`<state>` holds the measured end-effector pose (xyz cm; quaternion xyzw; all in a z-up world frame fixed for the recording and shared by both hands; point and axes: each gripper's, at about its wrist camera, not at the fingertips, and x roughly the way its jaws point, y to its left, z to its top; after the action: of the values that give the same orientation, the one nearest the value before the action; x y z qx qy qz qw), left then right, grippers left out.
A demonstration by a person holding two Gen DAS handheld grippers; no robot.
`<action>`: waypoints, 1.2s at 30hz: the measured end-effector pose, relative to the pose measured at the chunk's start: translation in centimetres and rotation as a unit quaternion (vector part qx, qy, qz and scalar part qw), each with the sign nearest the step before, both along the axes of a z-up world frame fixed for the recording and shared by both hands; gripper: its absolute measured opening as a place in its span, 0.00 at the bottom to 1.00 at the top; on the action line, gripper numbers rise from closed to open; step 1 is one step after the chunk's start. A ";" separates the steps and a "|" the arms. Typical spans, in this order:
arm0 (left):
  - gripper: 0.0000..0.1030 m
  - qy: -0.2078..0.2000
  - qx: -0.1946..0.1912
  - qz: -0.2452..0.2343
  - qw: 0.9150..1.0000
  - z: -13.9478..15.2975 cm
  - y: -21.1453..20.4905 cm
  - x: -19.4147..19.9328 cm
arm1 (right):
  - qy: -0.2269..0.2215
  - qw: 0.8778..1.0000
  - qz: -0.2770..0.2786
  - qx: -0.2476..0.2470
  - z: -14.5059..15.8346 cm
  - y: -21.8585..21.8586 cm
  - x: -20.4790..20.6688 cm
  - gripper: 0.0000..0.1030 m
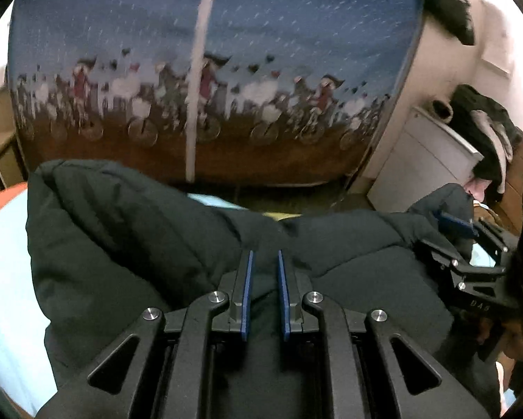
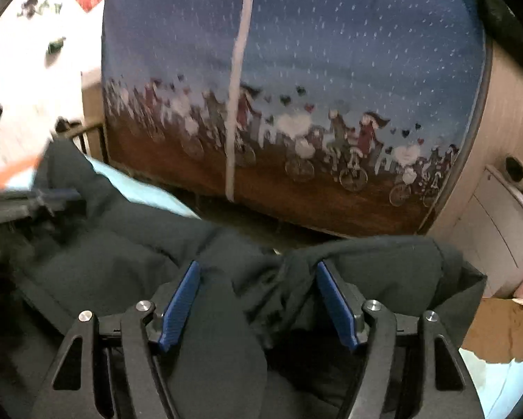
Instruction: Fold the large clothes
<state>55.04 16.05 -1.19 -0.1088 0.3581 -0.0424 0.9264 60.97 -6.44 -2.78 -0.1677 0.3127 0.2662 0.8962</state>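
Observation:
A large dark padded jacket [image 1: 129, 230] lies bunched on a light blue bed sheet [image 1: 6, 279]. My left gripper [image 1: 264, 255] is nearly closed, its blue pads pinching a ridge of the jacket. It shows blurred at the left of the right wrist view [image 2: 57, 195]. In the right wrist view the jacket [image 2: 122, 265] fills the lower half. My right gripper [image 2: 258, 267] is open, its blue pads wide apart over a bunched fold of the jacket. The right gripper also shows at the right edge of the left wrist view [image 1: 460, 227].
A blue curtain [image 1: 209, 70] printed with cyclists hangs beyond the bed; it also fills the right wrist view [image 2: 296, 104]. A white cabinet [image 1: 418, 164] with dark clothes [image 1: 485, 132] on it stands at right. A brown garment [image 2: 502, 331] lies at lower right.

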 end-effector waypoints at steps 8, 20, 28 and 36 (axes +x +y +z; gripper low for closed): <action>0.11 -0.008 -0.058 -0.017 0.998 -3.8 2.4 -0.2 | 0.060 0.996 -0.004 0.067 -4.5 -1.9 2.1 0.64; 0.13 -0.084 -0.038 -0.078 0.993 1.0 -1.6 -5.9 | -0.019 0.993 -0.034 0.109 1.5 -5.4 -1.6 0.66; 0.14 -0.020 -0.002 -0.097 0.995 -3.1 -3.6 -5.7 | 0.019 0.997 -0.072 0.027 -2.0 -5.4 0.5 0.66; 0.15 -0.013 0.011 -0.072 0.997 -2.7 -3.7 -5.9 | 0.035 0.996 -0.072 0.027 -2.4 -6.2 -0.3 0.67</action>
<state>49.17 12.32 -3.89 -0.0721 0.3535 -0.1062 0.9266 60.63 -12.65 -5.19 -0.1111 0.3474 0.2155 0.9058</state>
